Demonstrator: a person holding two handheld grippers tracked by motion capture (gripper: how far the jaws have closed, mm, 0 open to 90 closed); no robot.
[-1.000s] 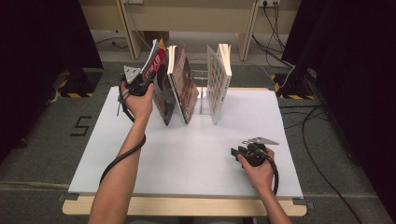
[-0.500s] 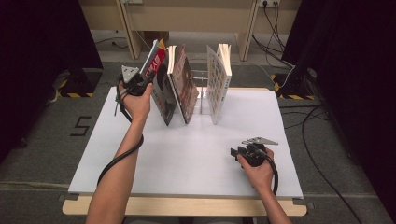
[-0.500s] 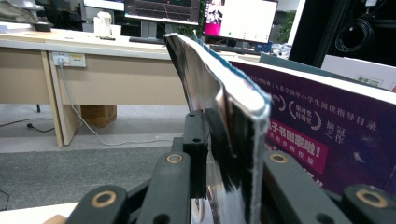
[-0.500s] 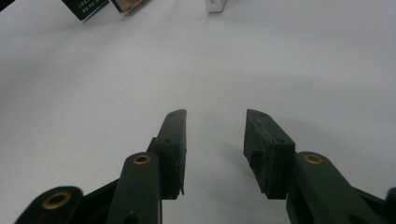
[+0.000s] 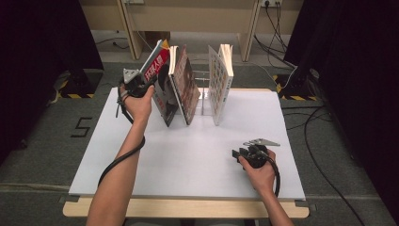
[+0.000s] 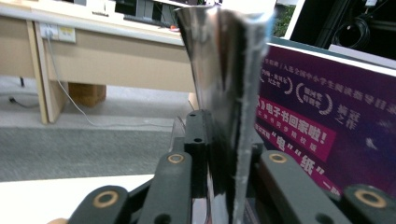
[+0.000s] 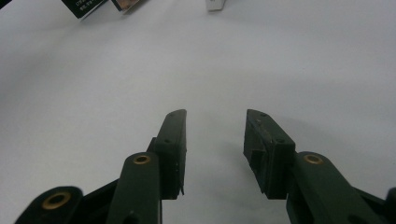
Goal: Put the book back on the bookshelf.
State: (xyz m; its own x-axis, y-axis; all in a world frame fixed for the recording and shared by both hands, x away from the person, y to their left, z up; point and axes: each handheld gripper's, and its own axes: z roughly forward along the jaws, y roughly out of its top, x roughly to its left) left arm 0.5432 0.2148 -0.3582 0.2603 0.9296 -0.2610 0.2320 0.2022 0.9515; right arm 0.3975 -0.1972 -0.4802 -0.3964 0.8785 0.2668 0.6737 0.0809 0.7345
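The left gripper (image 6: 224, 172) has its jaws set on either side of the thin spine edge of a magazine (image 6: 229, 70), pinching it. Over the last second they eased apart a little and then drew in again, with the magazine between them throughout, so this looks like a re-grip rather than a release. Seen from above, that magazine (image 5: 157, 70) has shifted only slightly from a second ago: the left gripper (image 5: 136, 84) sits a touch further left and the red-and-white cover leans out at much the same tilt. It stands at the left end of a clear wire rack (image 5: 203, 92), tilted left, its lower edge down on the white table (image 5: 188, 155) and close against the next book (image 5: 184, 84). The purple cover with pink banners (image 6: 327, 130) just beside the jaws is presumably that neighbour. A 3rd book (image 5: 220, 82) stands apart at the rack's right end.

My guess is the magazine is being steadied or tipped at its slot, and the fresh pinch means it is not yet let go.

The right gripper (image 5: 247, 154) rests low on the bare table near the front edge; its jaws stand open with nothing between them (image 7: 215, 135), well apart from the books.
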